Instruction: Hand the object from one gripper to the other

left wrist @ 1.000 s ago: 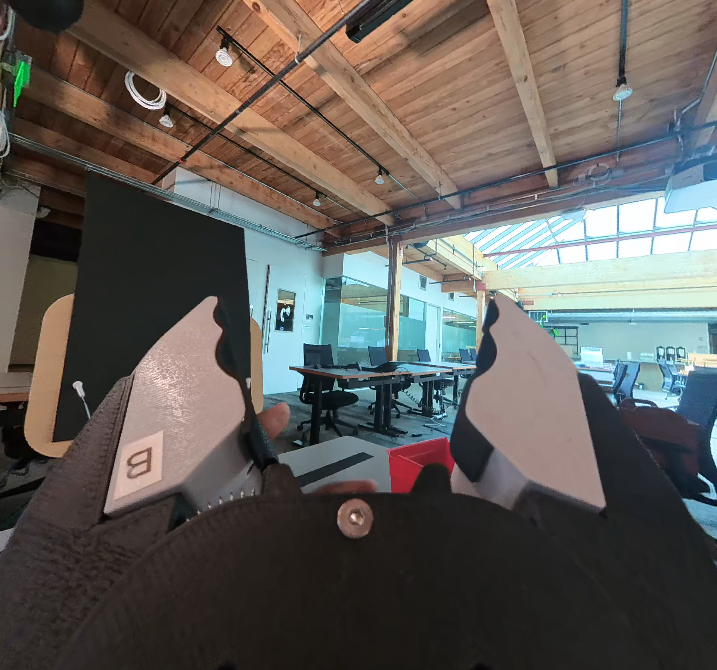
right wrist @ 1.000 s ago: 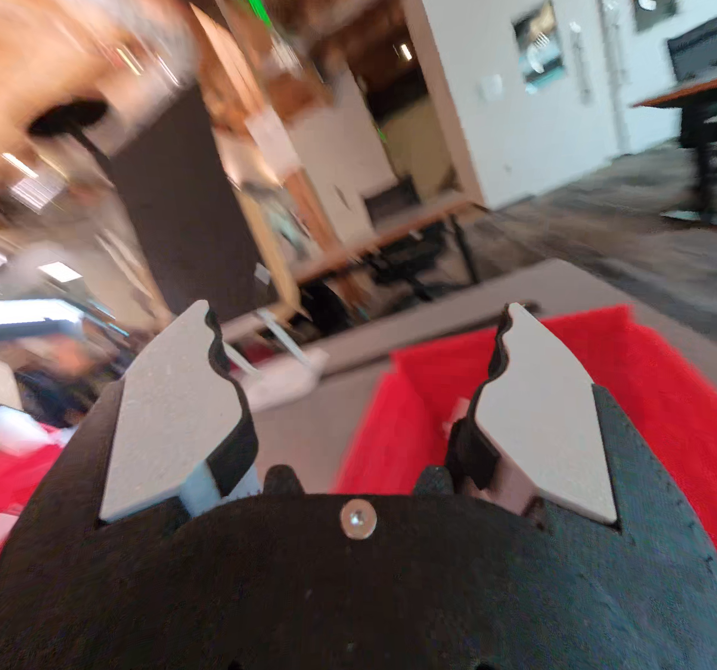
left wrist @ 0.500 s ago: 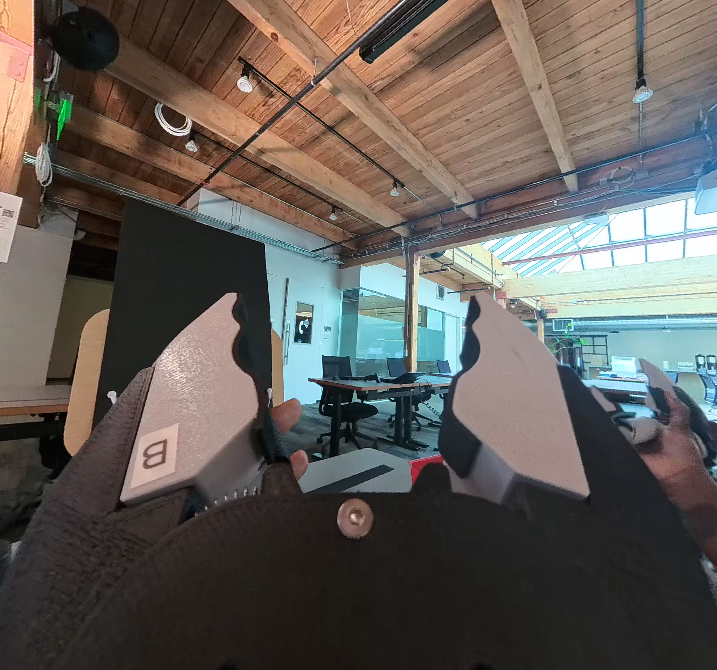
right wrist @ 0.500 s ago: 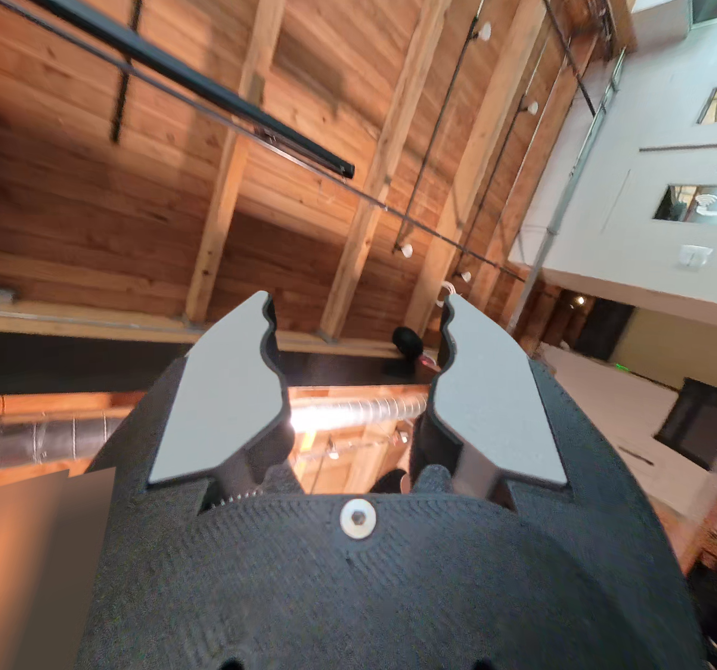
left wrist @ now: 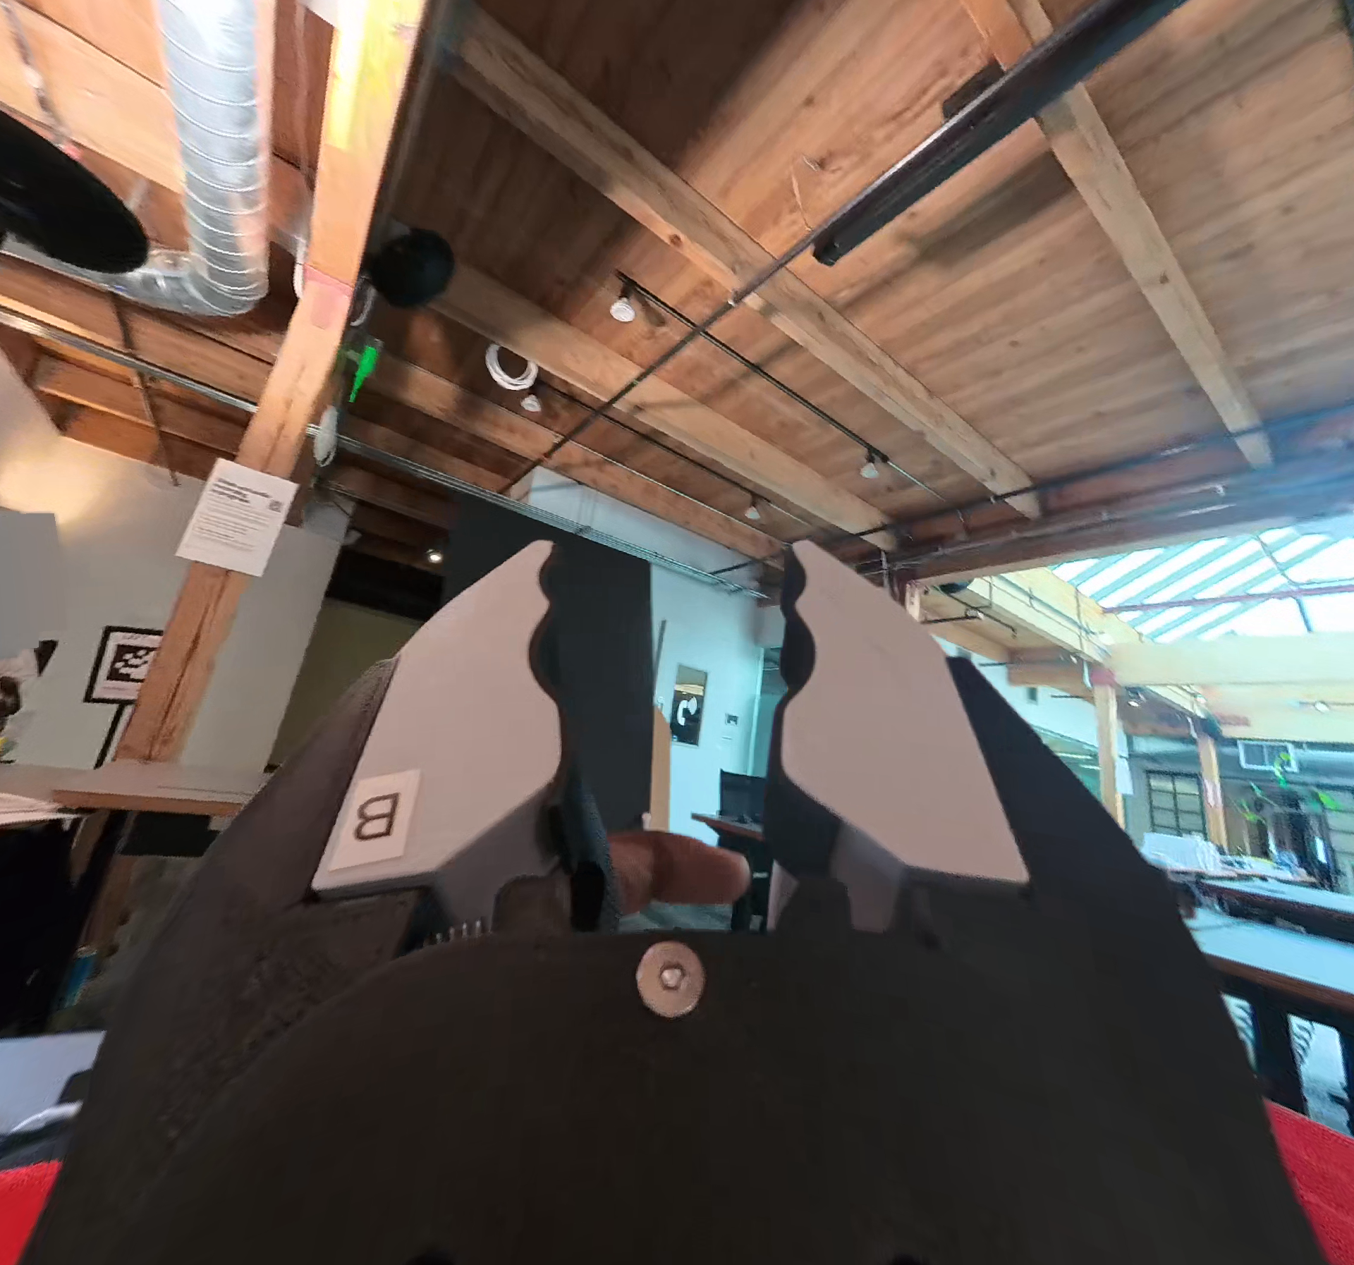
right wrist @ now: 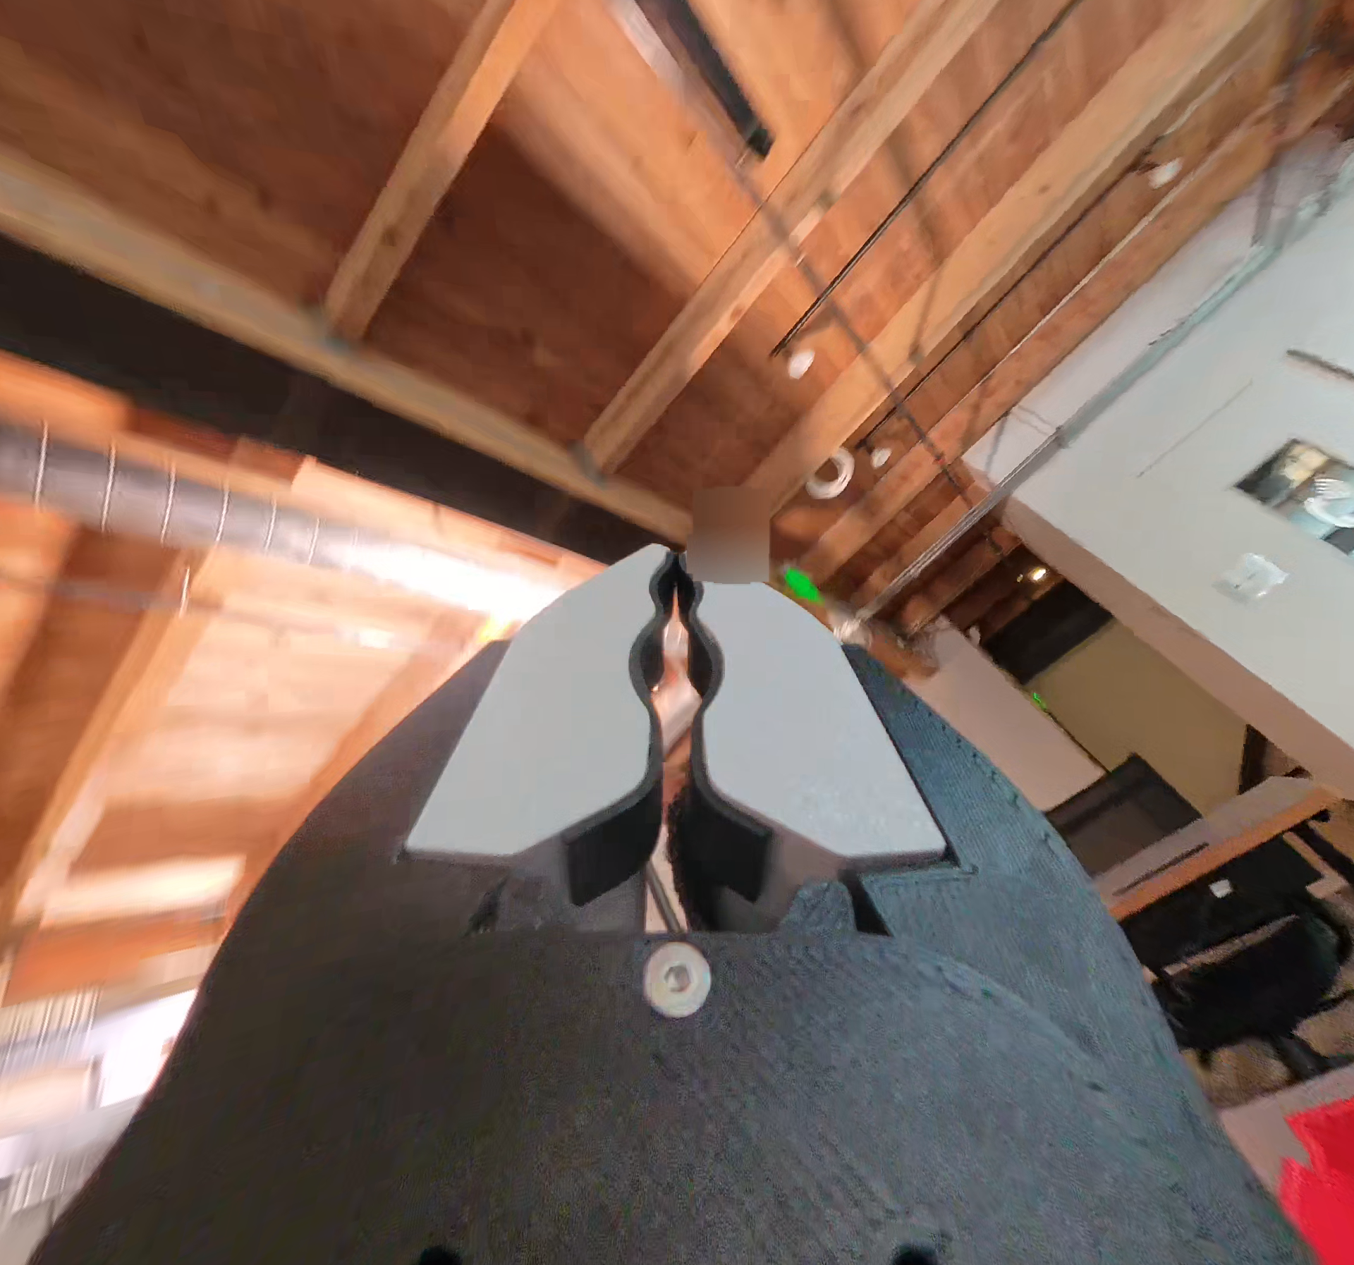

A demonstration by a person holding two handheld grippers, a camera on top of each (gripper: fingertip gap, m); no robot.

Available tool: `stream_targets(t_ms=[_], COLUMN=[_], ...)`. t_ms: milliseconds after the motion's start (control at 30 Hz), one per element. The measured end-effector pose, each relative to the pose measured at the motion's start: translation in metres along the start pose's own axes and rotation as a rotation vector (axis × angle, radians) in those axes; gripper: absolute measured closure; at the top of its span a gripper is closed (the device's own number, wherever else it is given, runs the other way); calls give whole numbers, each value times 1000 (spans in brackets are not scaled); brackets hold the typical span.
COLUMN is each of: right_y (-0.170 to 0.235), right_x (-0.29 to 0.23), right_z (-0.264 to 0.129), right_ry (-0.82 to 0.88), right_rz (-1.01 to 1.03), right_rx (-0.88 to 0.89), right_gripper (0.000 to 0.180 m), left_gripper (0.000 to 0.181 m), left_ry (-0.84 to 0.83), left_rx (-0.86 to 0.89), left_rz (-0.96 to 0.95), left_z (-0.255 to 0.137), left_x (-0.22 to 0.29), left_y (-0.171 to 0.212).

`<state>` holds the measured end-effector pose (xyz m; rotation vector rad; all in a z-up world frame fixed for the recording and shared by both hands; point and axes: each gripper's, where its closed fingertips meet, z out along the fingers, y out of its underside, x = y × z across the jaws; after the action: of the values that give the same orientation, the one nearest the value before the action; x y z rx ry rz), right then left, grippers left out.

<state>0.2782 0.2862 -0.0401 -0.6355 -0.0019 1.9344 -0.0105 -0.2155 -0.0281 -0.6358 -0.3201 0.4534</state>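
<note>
**Both grippers tilted at the ceiling, nothing held**

The object you are meant to pass across does not show in either view; neither gripper has anything between its fingers.

Your left gripper (left wrist: 667, 644) is released. Its two grey fingers (left wrist: 469, 732) stand well apart in the lower middle of the left wrist view, and through the gap you can see a dark upright panel (left wrist: 608, 651) and a white wall beyond it. Low in that gap, just above the black gripper body, a fingertip of your hand (left wrist: 678, 871) pokes in from behind the left finger.

Your right gripper (right wrist: 678, 570) is clenched on nothing — its fingers (right wrist: 557, 724) meet at the tips in the centre of the right wrist view, with only a thin wavy slit left between the pads lower down. That view is smeared with motion blur.

Both cameras look steeply upward. In the left wrist view, wooden ceiling beams (left wrist: 659, 204) fill the upper half, a silver duct (left wrist: 212, 109) runs down the upper left, and a wooden post (left wrist: 293, 380) with a white paper sheet (left wrist: 236, 528) pinned on it stands at left. A skylight (left wrist: 1201, 585) glows at the right edge, with desks below it. Red fabric (left wrist: 1311, 1186) shows in the bottom right corner, and another red patch (right wrist: 1319, 1171) sits in the bottom right of the right wrist view — you cannot tell what either belongs to.
</note>
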Motion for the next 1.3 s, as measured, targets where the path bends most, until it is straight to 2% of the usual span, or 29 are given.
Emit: stream_targets(t_ms=[100, 233, 333, 467, 533, 633, 867, 1133, 1300], right_y=[33, 73, 97, 128, 135, 138, 130, 135, 136], right_x=[-32, -58, -71, -81, -85, -90, -86, -88, -89], right_z=[4, -1, -9, -23, -26, -28, -25, -26, -27], right_ry=[-141, -252, -314, -385, -402, -413, -386, -389, -386], right_rz=[-82, -183, -328, -548, -607, -574, -569, -627, -660], right_rx=[-229, -476, -597, -733, -747, -761, -734, -731, -726], right_gripper=[180, 172, 168, 162, 160, 158, 156, 155, 155], left_gripper=[136, 137, 136, 128, 126, 125, 121, 122, 127], left_ry=[-62, -158, -317, -472, -547, -592, -478, -434, -479], left_rx=[-72, -392, -653, -1017, -1145, -1253, -1599, -1782, -1872], left_rz=[51, 237, 365, 421, 463, 445, 240, 259, 342], left_z=[-14, -35, -60, -100, -118, -132, -174, -186, -195], left_x=[-23, -54, -90, -129, -147, -167, -160, -154, -161], left_y=[-6, 22, 48, 89, 103, 125, 185, 220, 230])
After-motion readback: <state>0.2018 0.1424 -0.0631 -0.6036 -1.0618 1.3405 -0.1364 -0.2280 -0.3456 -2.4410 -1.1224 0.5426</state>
